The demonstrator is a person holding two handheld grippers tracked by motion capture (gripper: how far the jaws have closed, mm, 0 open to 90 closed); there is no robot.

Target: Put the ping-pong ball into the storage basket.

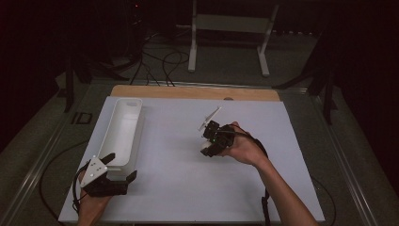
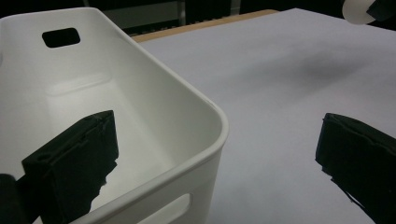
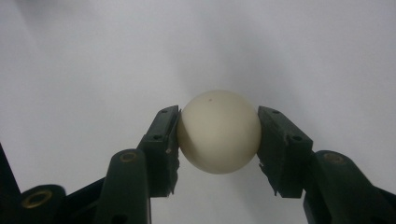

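Observation:
A cream-white ball sits squeezed between the two black jaws of my right gripper, which is shut on it above the white table. From above, that gripper hangs over the table's middle with the ball at its tip. A long white bin lies along the left side. My left gripper stands open at the bin's near end. Its left jaw is inside the bin and its right jaw over bare table, straddling the near corner. The ball also appears far off at the top right.
The white table top has a wooden strip along its far edge. Beyond it, a white metal frame and loose cables lie on the dark floor. A cable trails along the person's right forearm.

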